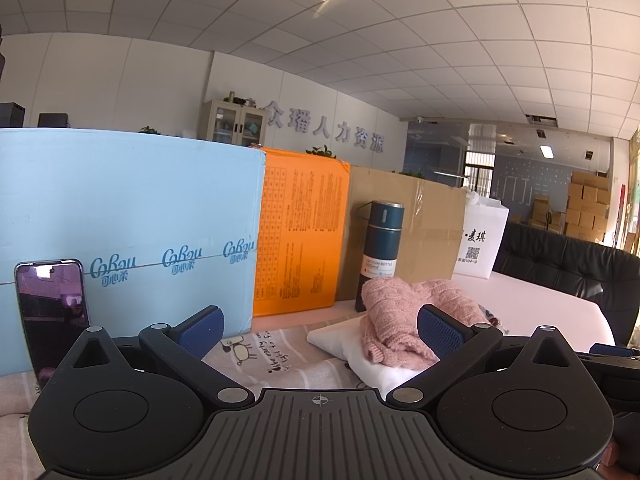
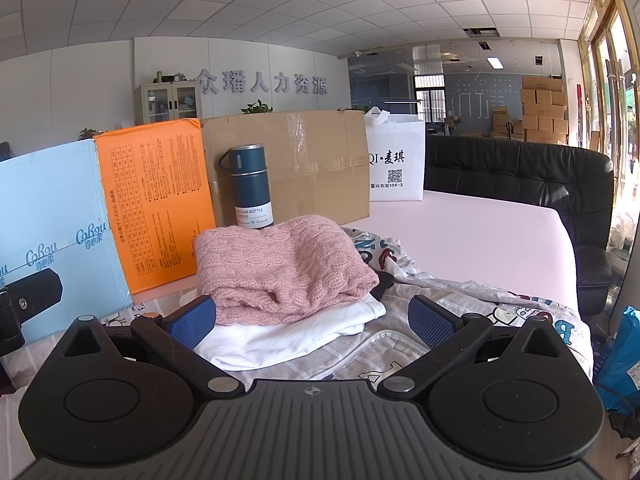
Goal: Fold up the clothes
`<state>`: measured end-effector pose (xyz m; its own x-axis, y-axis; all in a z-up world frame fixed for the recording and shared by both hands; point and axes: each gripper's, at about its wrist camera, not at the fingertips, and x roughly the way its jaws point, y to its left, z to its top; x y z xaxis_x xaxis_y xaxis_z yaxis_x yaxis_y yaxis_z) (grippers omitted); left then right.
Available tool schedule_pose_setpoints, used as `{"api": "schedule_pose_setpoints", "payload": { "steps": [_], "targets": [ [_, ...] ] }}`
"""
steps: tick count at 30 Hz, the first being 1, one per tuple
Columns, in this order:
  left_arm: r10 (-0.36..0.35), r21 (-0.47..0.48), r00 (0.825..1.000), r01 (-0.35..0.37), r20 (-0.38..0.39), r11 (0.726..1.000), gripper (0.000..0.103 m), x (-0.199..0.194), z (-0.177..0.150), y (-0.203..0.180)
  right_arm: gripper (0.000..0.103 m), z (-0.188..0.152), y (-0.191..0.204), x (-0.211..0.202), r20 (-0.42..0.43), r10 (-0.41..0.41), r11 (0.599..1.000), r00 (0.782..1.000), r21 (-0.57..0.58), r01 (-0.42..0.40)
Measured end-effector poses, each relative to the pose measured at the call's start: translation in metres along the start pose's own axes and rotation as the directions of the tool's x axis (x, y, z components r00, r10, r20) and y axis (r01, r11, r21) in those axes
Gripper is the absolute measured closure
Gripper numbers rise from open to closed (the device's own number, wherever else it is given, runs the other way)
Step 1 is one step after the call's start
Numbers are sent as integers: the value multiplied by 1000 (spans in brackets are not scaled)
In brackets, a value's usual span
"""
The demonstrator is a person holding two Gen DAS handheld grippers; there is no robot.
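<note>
A folded pink knit sweater (image 2: 280,268) lies on top of a folded white garment (image 2: 288,340); the stack rests on a checked printed cloth (image 2: 384,352) spread on the table. My right gripper (image 2: 316,324) is open and empty, just in front of the stack. In the left wrist view the pink sweater (image 1: 400,320) and the white garment (image 1: 380,364) sit ahead and to the right. My left gripper (image 1: 320,334) is open and empty above the printed cloth (image 1: 272,356).
A blue flask (image 2: 250,188) stands behind the stack. A light blue box (image 1: 128,232), an orange box (image 1: 300,232), a cardboard box (image 2: 288,164) and a white bag (image 2: 396,160) line the back. A phone (image 1: 52,312) leans at left. A black sofa (image 2: 520,176) is at right.
</note>
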<state>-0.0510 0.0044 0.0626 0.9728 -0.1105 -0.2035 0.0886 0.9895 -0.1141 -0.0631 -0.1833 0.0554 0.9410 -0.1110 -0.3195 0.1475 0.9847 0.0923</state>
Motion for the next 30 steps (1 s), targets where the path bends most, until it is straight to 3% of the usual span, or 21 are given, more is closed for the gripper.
{"api": "schedule_pose_setpoints", "payload": {
  "steps": [30],
  "targets": [
    [0,-5,1000,0,5,1000,0,-1,1,0,0,0,0,0,1,-3,1000,1000,0,3]
  ]
}}
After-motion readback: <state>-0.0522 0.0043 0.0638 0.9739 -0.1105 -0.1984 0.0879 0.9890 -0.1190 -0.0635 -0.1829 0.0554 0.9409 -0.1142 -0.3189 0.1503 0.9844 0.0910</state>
